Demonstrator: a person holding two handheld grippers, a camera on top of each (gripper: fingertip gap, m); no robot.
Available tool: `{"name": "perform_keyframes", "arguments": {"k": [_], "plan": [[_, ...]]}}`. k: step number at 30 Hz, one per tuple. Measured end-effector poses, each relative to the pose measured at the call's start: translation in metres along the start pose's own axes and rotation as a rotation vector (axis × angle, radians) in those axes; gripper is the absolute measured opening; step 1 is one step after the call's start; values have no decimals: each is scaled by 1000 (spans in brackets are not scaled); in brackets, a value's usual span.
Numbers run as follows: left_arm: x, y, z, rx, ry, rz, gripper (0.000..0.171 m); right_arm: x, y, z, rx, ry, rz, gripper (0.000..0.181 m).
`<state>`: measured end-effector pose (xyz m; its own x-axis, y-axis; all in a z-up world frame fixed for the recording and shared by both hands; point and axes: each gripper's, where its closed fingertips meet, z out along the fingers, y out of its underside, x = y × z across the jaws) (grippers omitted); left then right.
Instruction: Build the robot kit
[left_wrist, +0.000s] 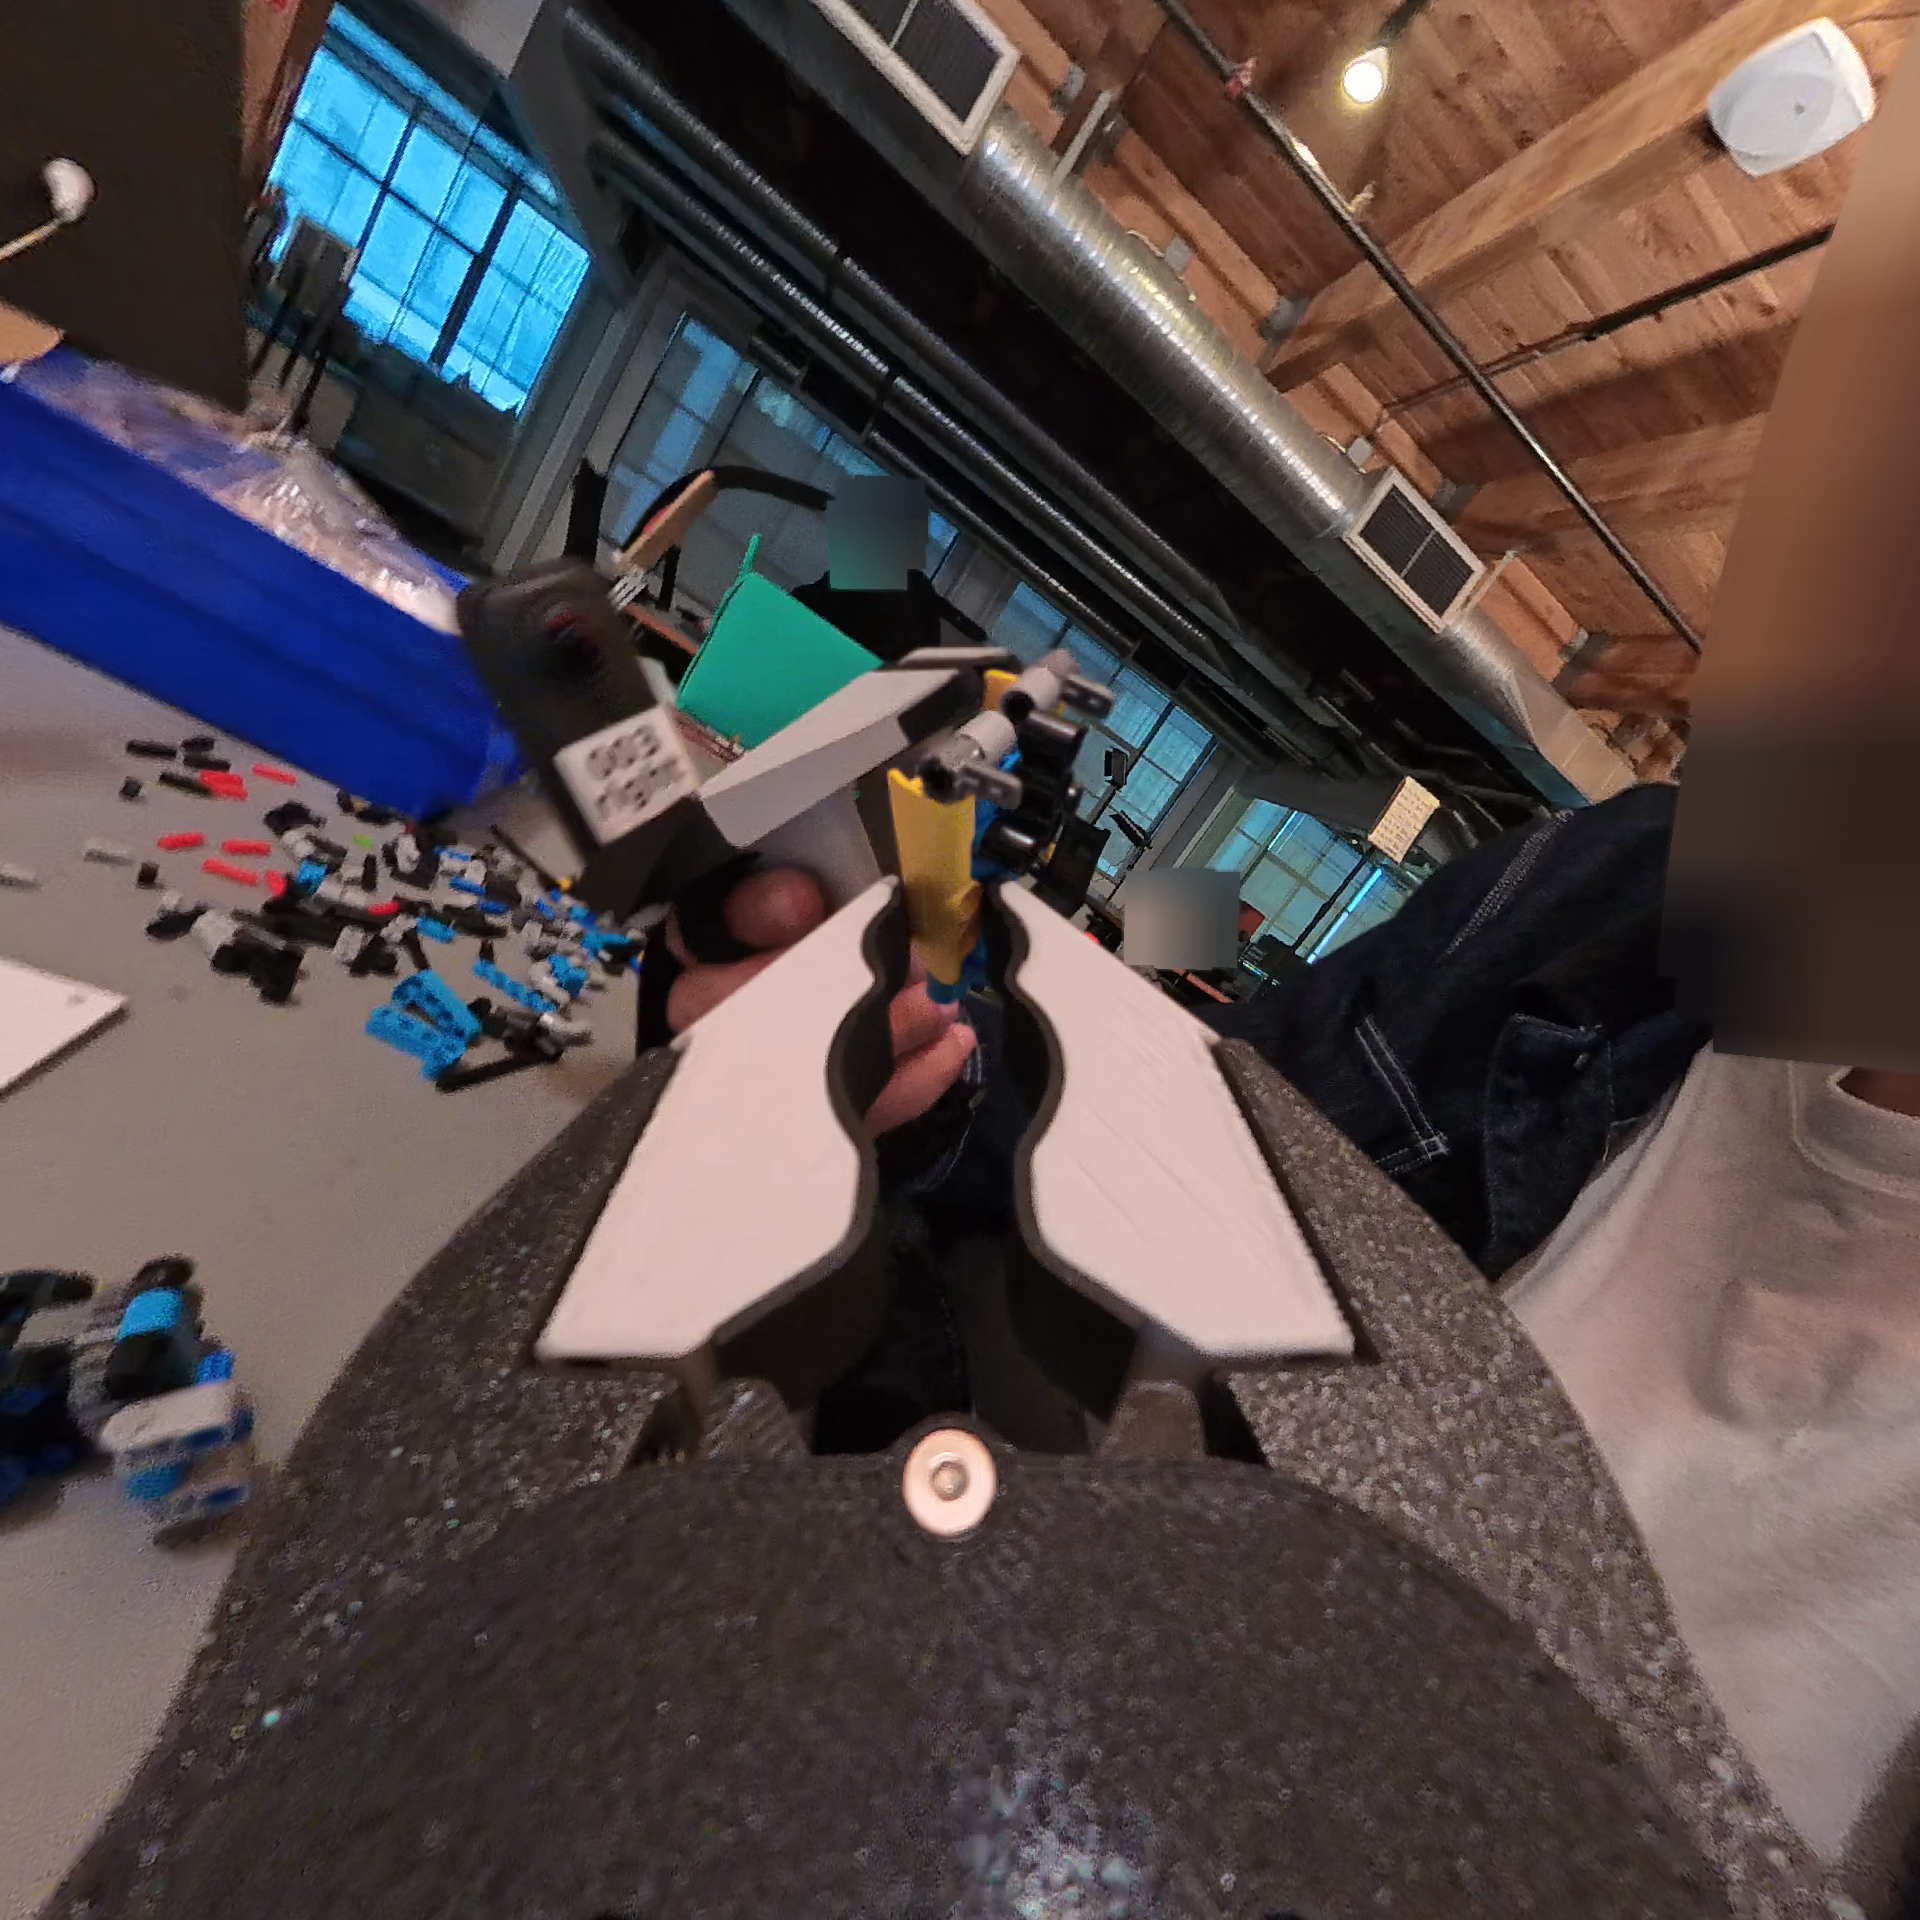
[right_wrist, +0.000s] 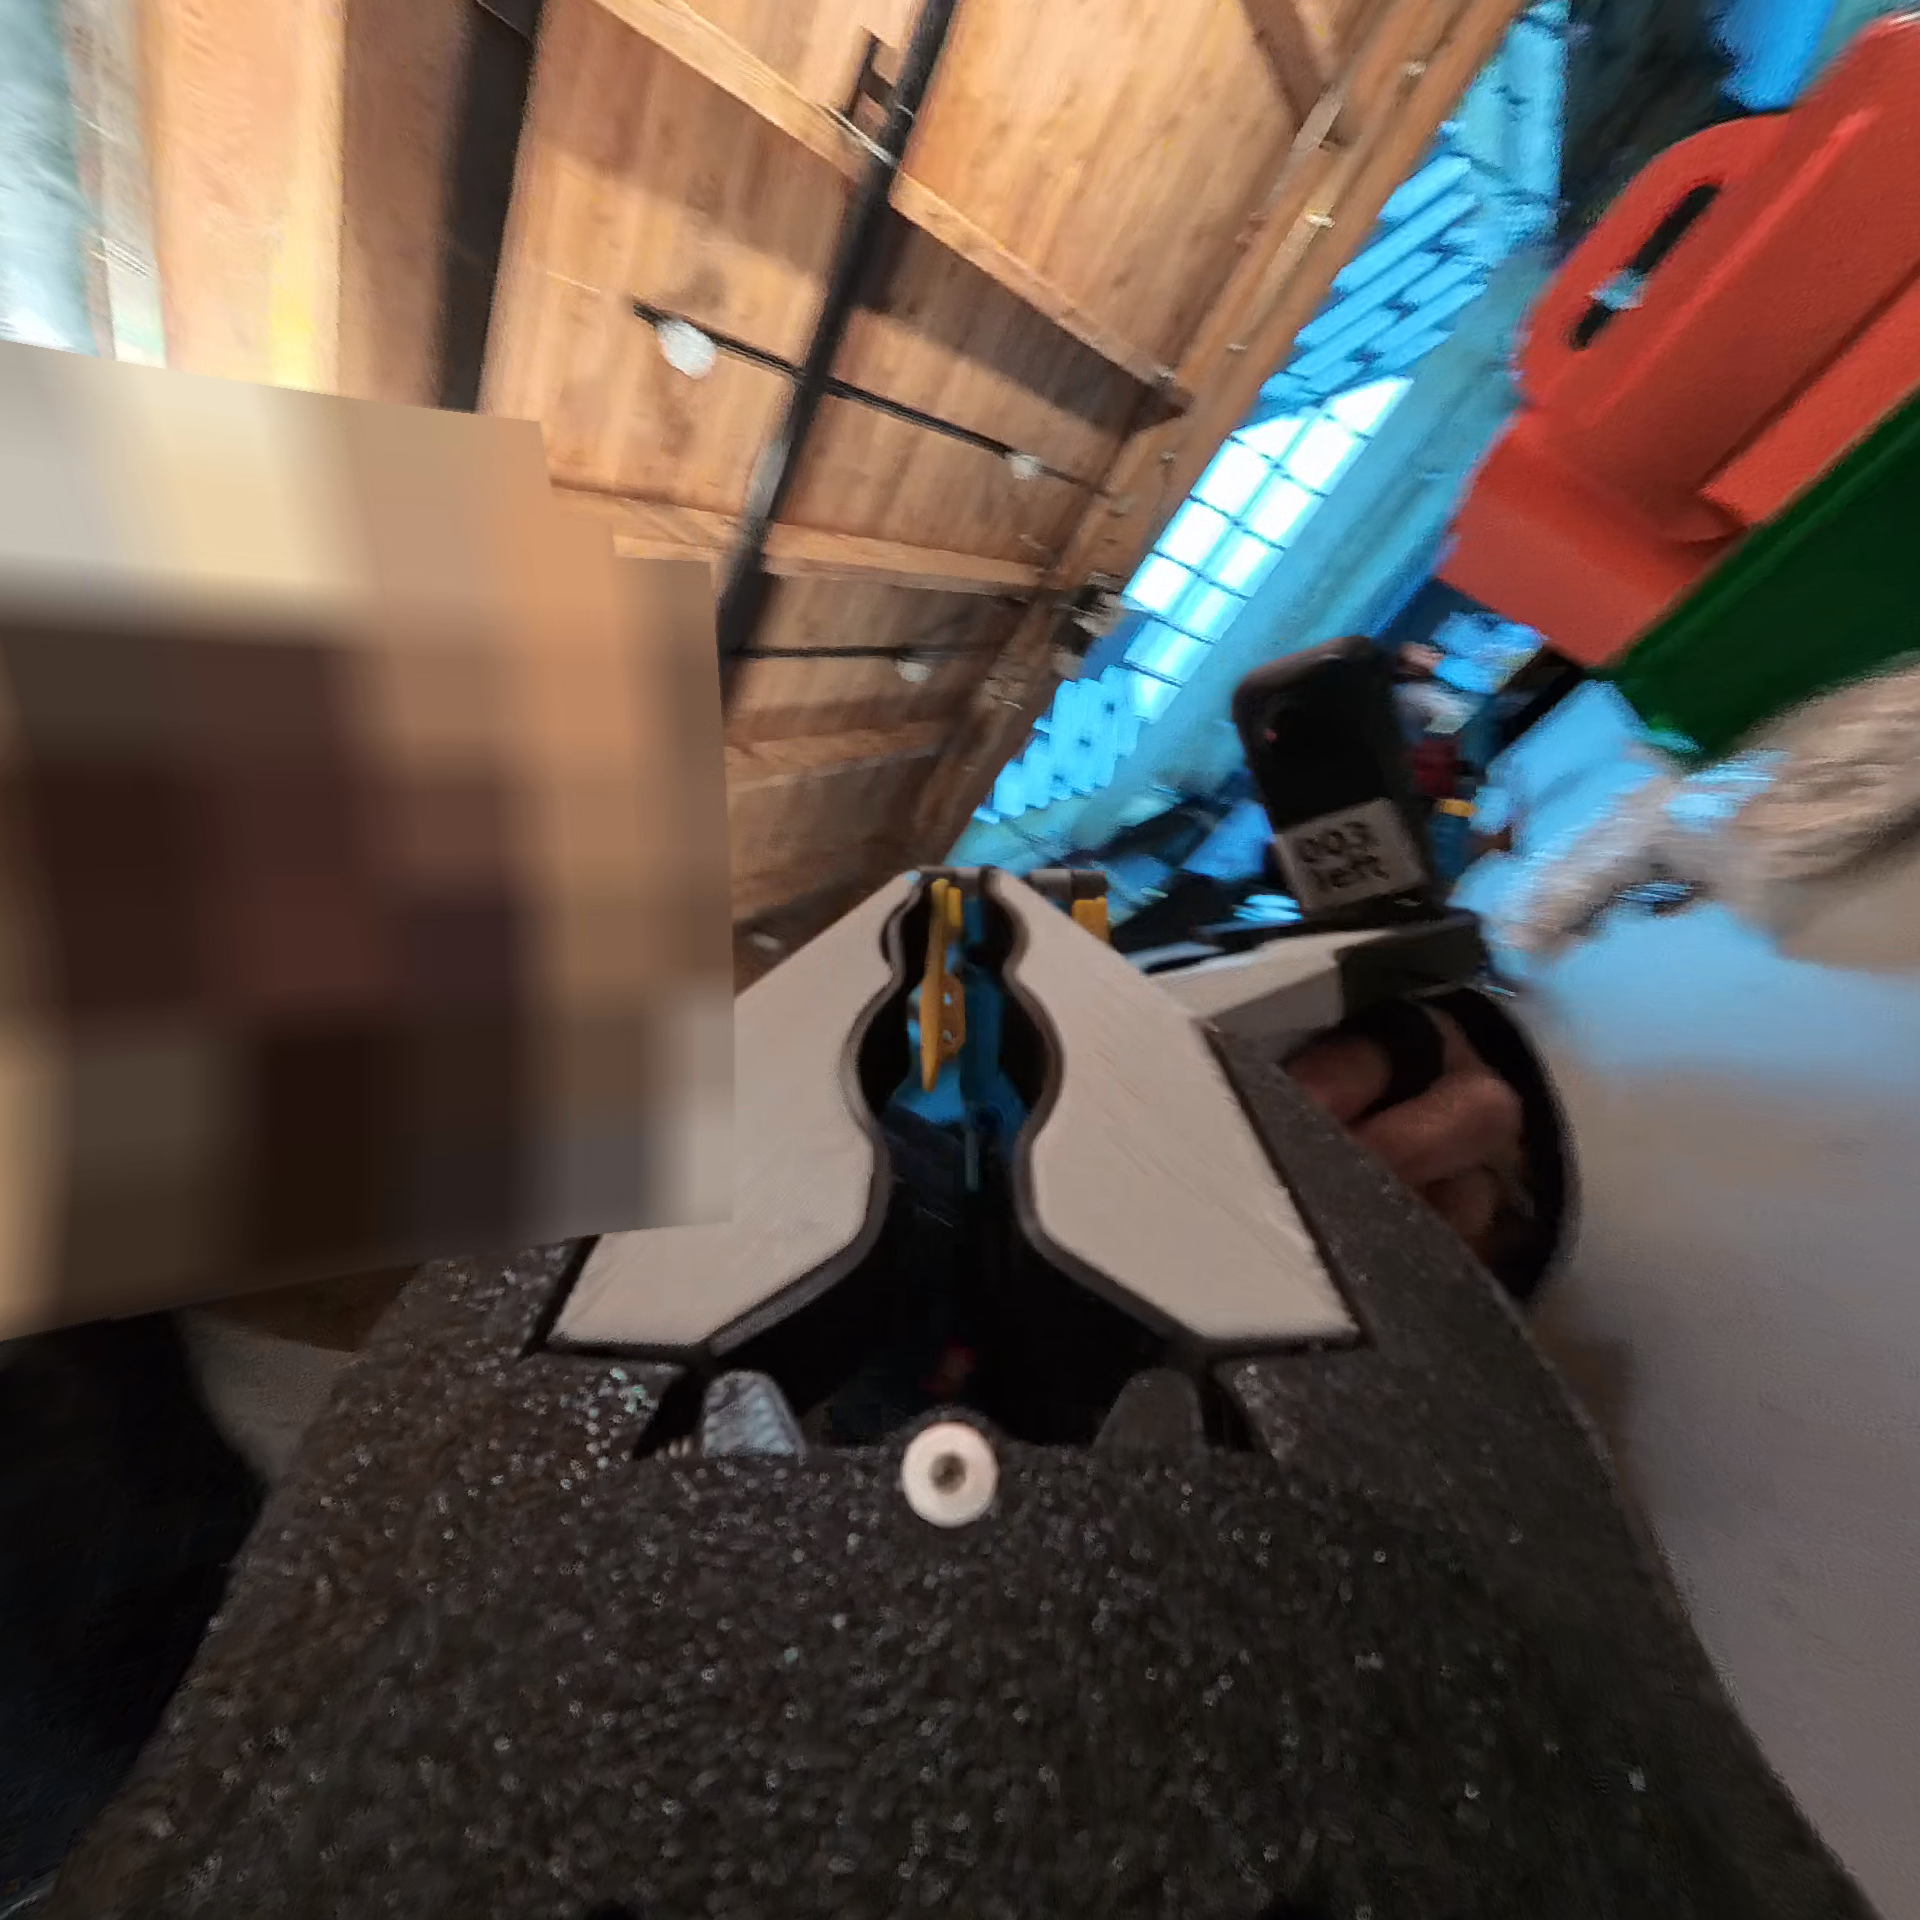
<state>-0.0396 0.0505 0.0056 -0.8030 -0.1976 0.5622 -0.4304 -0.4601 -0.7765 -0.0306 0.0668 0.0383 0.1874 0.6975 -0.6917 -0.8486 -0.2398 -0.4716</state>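
My left gripper (left_wrist: 948, 894) is shut on the lower end of a small brick assembly (left_wrist: 940, 862) made of yellow, blue, black and grey parts, held up in the air. My right gripper comes in from the left, and its grey finger (left_wrist: 831, 748) meets the assembly's top. In the right wrist view, my right gripper (right_wrist: 961, 883) is closed on the same assembly, with a yellow part (right_wrist: 940, 977) showing between its fingers. The left gripper's grey finger (right_wrist: 1299, 997) and a hand (right_wrist: 1434, 1122) are just to the right.
A pile of loose black, blue, red and grey bricks (left_wrist: 416, 914) lies on the grey table (left_wrist: 312, 1143) at left. A partly built model (left_wrist: 125, 1382), a white sheet (left_wrist: 42, 1018) and a blue bin (left_wrist: 208, 582) are there too. A person's torso (left_wrist: 1662, 1351) is close on the right.
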Motion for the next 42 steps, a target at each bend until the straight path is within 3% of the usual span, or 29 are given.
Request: {"name": "perform_keyframes", "arguments": {"k": [1, 7, 13, 23, 27, 30, 35, 42], "plan": [[-3, 0, -3, 2, -5, -16, 12, 4, 2, -3, -38, 64, -60, 15], [-16, 5, -9, -42, -83, -44, 11, 18, 5, -19, -202, 366, -437, 20], [-44, 9, -16, -58, -243, -31, 12, 46, 7, -27, -276, 556, -542, 12], [-59, 4, -23, -93, -444, 200, 12, 55, 3, -28, -145, 502, -272, 13], [-60, 5, -23, -89, -432, 157, 12, 56, 5, -29, -191, 534, -342, 14], [-59, 2, -24, -56, -412, 98, 12, 61, 12, -31, -266, 573, -404, 30], [-57, 7, -21, -80, -394, 71, 12, 69, 17, -34, -345, 659, -580, 14], [-40, -4, -16, -25, -321, 123, 17, 52, 18, -23, -218, 420, -240, 12]]}}
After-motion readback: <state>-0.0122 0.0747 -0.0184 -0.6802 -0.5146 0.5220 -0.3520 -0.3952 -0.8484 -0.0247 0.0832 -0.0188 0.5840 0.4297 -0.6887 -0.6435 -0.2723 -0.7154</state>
